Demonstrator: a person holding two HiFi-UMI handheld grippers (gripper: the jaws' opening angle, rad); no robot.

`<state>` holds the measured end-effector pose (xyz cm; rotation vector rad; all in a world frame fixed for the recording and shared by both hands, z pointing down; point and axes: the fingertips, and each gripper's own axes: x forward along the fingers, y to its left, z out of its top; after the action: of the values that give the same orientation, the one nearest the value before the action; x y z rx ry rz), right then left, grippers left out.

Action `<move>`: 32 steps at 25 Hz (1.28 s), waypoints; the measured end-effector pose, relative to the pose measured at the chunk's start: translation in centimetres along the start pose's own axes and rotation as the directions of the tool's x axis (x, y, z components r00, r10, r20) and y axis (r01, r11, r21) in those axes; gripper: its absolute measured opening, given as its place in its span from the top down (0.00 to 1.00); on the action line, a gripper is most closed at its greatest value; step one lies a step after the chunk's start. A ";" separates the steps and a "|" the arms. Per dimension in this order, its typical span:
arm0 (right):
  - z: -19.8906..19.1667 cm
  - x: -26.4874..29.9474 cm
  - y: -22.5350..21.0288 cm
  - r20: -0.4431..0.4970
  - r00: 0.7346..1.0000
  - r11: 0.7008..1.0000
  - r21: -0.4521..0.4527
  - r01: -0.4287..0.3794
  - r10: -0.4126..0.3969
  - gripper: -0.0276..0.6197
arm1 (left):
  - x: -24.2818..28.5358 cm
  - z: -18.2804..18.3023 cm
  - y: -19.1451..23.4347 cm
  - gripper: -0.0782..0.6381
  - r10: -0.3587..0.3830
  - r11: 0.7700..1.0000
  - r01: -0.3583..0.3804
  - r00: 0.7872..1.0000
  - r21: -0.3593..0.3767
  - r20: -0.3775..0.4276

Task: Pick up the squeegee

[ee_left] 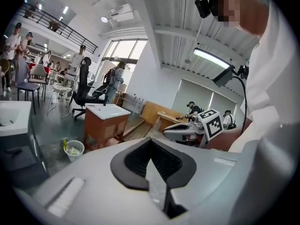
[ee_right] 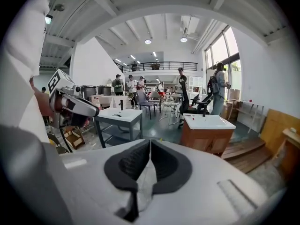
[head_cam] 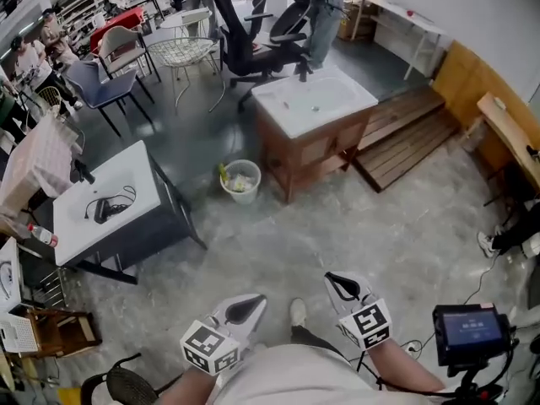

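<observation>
Squeegee not surely identifiable: perhaps the small dark item (head_cam: 105, 209) on the white slab worktop (head_cam: 137, 172), well apart from both grippers. The grey left gripper (head_cam: 248, 307) and grey right gripper (head_cam: 340, 284) hung empty, jaws pressed together. Approach seemingly pending; next, move closer and spread the jaws.

The dark thing (head_cam: 105, 209) on the white desk (head_cam: 126, 171) and the bits (head_cam: 314, 105) on the sink (head_cam: 346, 91) are too small to tell, and the bottom edge cuts off both forearms (head_cam: 405, 371).
</observation>
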<state>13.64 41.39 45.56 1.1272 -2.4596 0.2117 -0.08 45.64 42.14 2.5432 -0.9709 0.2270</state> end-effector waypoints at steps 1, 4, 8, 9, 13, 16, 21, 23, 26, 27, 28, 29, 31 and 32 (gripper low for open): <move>0.4 0.7 -1.4 0.007 1.000 1.000 0.000 -0.003 0.003 0.93 | 1.3 0.9 0.6 0.88 0.006 1.000 -0.006 1.000 0.012 0.001; 1.2 2.5 -5.3 0.014 1.000 1.000 -0.007 -0.009 0.009 0.89 | 4.9 3.8 2.1 0.88 0.032 0.999 -0.032 0.999 0.031 0.019; 2.1 4.8 -9.5 0.019 1.000 0.999 -0.030 -0.023 0.024 0.87 | 8.5 6.2 4.1 0.87 0.082 0.996 -0.083 0.995 0.021 0.048; 2.3 5.6 -10.5 0.018 0.999 0.999 -0.030 -0.026 0.027 0.87 | 9.3 6.7 4.7 0.86 0.090 0.996 -0.090 0.995 0.012 0.053; 3.4 8.7 -13.1 0.025 0.999 0.999 -0.032 -0.033 0.034 0.86 | 11.8 7.9 7.1 0.85 0.096 0.995 -0.095 0.994 -0.008 0.056; 4.1 11.6 -14.8 0.027 0.999 0.999 -0.032 -0.030 0.031 0.85 | 13.3 8.6 10.0 0.84 0.108 0.994 -0.107 0.993 -0.024 0.055; 6.2 19.2 -16.7 0.001 1.000 0.999 -0.041 -0.017 0.017 0.82 | 15.1 9.7 17.8 0.82 0.083 0.996 -0.082 0.995 -0.028 0.051; 7.5 21.9 -17.4 -0.018 1.000 0.999 -0.031 0.008 -0.009 0.80 | 15.9 10.9 21.0 0.82 0.061 0.998 -0.060 0.997 -0.021 0.045; 10.0 26.1 -18.8 -0.034 0.998 0.998 -0.043 0.043 -0.045 0.80 | 17.1 14.2 25.4 0.82 0.015 1.000 -0.016 0.998 0.008 0.057; 10.8 27.6 -19.3 -0.035 0.998 0.998 -0.044 0.051 -0.053 0.80 | 17.3 15.2 26.6 0.82 -0.001 1.000 0.000 0.998 0.018 0.061; 11.6 29.0 -19.6 -0.035 0.998 0.997 -0.040 0.060 -0.061 0.80 | 17.4 15.9 27.9 0.82 -0.016 1.000 0.014 0.998 0.028 0.061; 12.2 30.4 -20.0 -0.033 0.997 0.997 -0.035 0.070 -0.071 0.80 | 17.5 16.4 29.1 0.83 -0.028 0.999 0.026 0.998 0.036 0.057; 13.4 33.3 -20.7 -0.028 0.995 0.995 -0.033 0.093 -0.094 0.80 | 17.5 16.9 31.9 0.83 -0.044 0.998 0.042 0.998 0.041 0.043; 13.9 34.6 -21.0 -0.027 0.994 0.994 -0.037 0.101 -0.102 0.80 | 17.5 17.0 33.3 0.83 -0.046 0.998 0.045 0.998 0.036 0.036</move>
<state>4.93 -0.50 47.44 1.2216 -2.3639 0.1520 -9.11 5.38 42.30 2.6074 -0.9292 0.1860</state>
